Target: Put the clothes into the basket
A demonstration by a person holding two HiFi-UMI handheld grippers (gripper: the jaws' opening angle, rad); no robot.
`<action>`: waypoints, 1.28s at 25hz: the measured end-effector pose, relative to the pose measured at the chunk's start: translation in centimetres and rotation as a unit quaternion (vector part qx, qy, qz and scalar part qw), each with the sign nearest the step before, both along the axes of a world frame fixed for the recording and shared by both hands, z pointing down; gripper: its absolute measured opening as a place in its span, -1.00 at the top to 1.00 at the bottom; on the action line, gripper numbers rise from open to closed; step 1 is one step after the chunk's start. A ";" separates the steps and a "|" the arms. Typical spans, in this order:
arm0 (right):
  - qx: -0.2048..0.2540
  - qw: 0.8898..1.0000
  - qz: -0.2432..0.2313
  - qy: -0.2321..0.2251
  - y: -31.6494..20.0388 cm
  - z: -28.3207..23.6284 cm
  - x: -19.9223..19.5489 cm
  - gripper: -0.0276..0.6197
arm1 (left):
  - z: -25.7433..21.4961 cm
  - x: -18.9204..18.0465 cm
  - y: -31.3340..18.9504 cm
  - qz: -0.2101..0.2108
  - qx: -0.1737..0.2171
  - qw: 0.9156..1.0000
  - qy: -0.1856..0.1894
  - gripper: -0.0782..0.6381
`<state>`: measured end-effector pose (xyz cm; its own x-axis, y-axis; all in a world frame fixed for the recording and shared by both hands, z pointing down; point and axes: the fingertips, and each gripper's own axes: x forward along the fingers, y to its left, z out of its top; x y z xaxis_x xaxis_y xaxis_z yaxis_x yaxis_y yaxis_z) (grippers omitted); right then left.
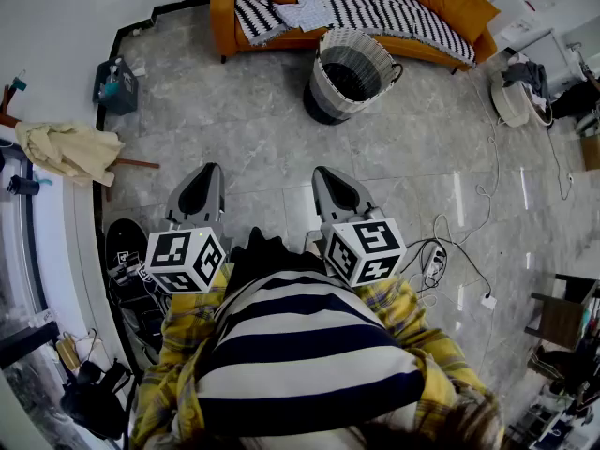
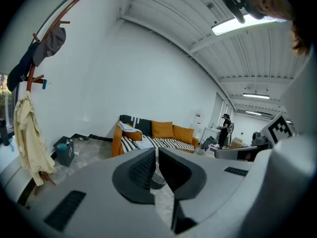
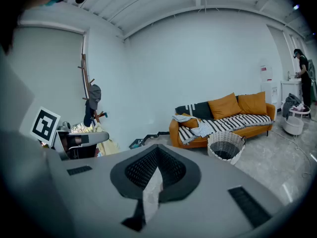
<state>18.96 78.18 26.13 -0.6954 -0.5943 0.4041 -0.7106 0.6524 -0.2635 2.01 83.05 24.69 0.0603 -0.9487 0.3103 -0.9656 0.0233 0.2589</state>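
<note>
A woven basket [image 1: 349, 73] with a dark inside stands on the grey floor in front of an orange sofa [image 1: 441, 7]. A striped blanket and pale crumpled clothes [image 1: 305, 12] lie on the sofa seat. The right gripper view shows the same basket [image 3: 225, 147] and clothes [image 3: 200, 129] farther off. My left gripper [image 1: 200, 190] and right gripper [image 1: 336, 187] are held side by side close to my body, well short of the basket, both shut with nothing between the jaws. The left gripper view looks past the shut left gripper [image 2: 156, 152] at the sofa [image 2: 163, 133]. The right gripper [image 3: 157, 150] shows shut in its own view.
A coat rack with a yellowish garment [image 1: 66, 150] stands at the left wall, near a blue bin [image 1: 114, 84]. Cables and a power strip [image 1: 433, 261] lie on the floor at the right. A second basket with laundry [image 1: 516, 97] sits far right. A person [image 2: 225, 130] stands in the background.
</note>
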 end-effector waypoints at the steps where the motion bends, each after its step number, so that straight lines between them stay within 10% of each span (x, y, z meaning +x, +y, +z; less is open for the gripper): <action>1: -0.003 1.000 -0.001 -0.003 0.1 0.1 -0.2 0.84 | 0.0 -0.2 0.1 0.000 0.001 1.000 0.000 0.69; 32: 0.002 0.999 -0.052 0.001 1.9 0.8 -8.4 0.83 | 0.2 -7.4 4.7 -0.033 0.007 0.999 -0.017 0.69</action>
<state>10.52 80.08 26.93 -0.7532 -0.5202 0.4026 -0.6388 0.7245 -0.2590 -5.43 87.73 24.88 -0.0124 -0.9547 0.2975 -0.9702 0.0835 0.2276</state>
